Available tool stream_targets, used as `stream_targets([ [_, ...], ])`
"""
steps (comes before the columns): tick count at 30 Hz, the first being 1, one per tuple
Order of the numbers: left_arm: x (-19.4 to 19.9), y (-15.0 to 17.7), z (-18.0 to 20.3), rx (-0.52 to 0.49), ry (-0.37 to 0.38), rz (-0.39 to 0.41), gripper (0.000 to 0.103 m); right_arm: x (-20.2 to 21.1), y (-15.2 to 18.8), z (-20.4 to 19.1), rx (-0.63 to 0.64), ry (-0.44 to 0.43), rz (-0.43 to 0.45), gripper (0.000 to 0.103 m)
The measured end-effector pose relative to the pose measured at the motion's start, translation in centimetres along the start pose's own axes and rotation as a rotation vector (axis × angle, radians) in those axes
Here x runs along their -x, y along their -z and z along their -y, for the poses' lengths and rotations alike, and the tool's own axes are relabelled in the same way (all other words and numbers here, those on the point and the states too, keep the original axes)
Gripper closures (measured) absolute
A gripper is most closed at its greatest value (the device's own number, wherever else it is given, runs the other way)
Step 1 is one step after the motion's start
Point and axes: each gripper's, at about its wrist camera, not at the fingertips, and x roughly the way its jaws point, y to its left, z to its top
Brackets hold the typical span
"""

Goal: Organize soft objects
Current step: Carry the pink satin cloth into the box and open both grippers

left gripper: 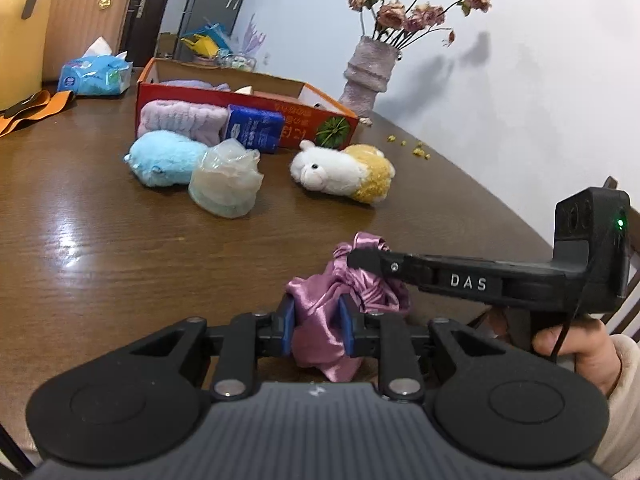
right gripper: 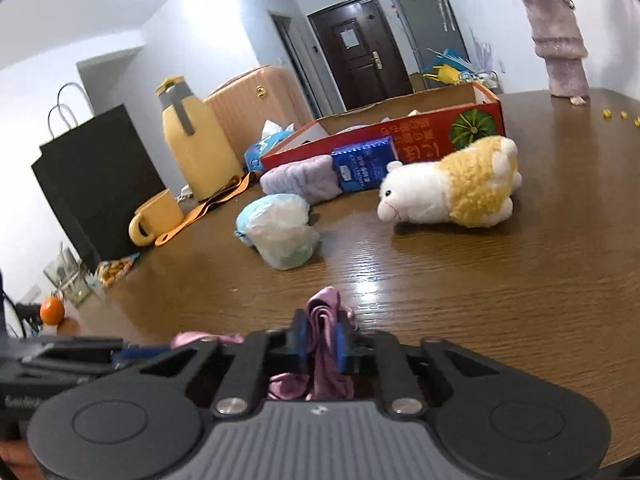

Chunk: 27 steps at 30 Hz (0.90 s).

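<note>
One crumpled pink satin cloth (left gripper: 320, 320), shiny, pinched by both grippers

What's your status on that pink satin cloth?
Left gripper and right gripper both shut on pink satin cloth. Red box ahead; alpaca plush sits between.

**Right wrist view: satin cloth pinched, soft items ahead**

Right gripper (right gripper: 321, 338) clamps a fold of pink satin cloth (right gripper: 323, 312) between its blue pads (right gripper: 340, 344); more cloth bunches behind the jaws. Wooden table (right gripper: 480, 300) beyond. Alpaca plush (right gripper: 452, 192) lies on its side, near the red cardboard box (right gripper: 420, 136). Crumpled plastic bag (right gripper: 280, 232) left of it (contents unclear). Lavender towel roll (right gripper: 300, 178) and blue tissue pack (right gripper: 364, 162) rest against the box front. Yellow mug (right gripper: 158, 216) far left.
</note>
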Motion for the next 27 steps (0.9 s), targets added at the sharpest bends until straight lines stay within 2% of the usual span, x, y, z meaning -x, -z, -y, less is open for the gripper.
stream_targets([
  [3, -0.2, -1.7, -0.4, 0.008, 0.046, 0.008, 0.083, 1.0, -1.4, -0.3, -0.005, -0.007, 0.053, 0.099],
  [5, -0.1, -4.5, -0.8, -0.013, 0.057, 0.050, 0.083, 1.3, -3.6, -0.5, 0.001, -0.022, 0.107, 0.099],
  [9, -0.7, -12.9, -1.7, -0.126, 0.051, 0.181, 0.084, -0.7, -10.8, -0.8, 0.048, -0.003, 0.181, 0.099],
  [11, -2.5, -17.2, -2.7, -0.158, 0.026, 0.196, 0.084, -3.5, -15.0, -0.4, 0.044, 0.004, 0.191, 0.099],
  [15, -8.3, -24.2, -6.7, -0.151, -0.038, 0.134, 0.084, -11.4, -22.2, 1.2, 0.009, 0.025, 0.118, 0.099],
  [18, -13.5, -27.3, -10.4, -0.121, -0.095, 0.038, 0.084, -17.9, -25.0, 2.6, -0.030, 0.053, 0.024, 0.099],
  [20, -16.5, -28.4, -12.5, -0.102, -0.153, -0.021, 0.083, -21.9, -25.9, 3.6, -0.068, 0.067, -0.041, 0.098],
  [22, -19.1, -28.8, -13.7, -0.128, -0.220, -0.048, 0.082, -25.2, -26.5, 4.0, -0.074, 0.080, -0.097, 0.098],
  [23, -19.9, -28.8, -14.1, -0.139, -0.242, -0.053, 0.080, -26.8, -26.7, 4.2, -0.080, 0.100, -0.125, 0.095],
  [24, -20.6, -28.9, -14.3, -0.155, -0.276, -0.053, 0.080, -27.8, -26.6, 4.1, -0.081, 0.112, -0.148, 0.088],
  [26, -21.2, -29.0, -14.6, -0.172, -0.289, -0.046, 0.071, -29.0, -26.6, 4.3, -0.085, 0.120, -0.173, 0.083],
  [27, -21.0, -29.0, -14.8, -0.170, -0.281, -0.040, 0.061, -29.0, -26.7, 4.4, -0.085, 0.122, -0.162, 0.082],
])
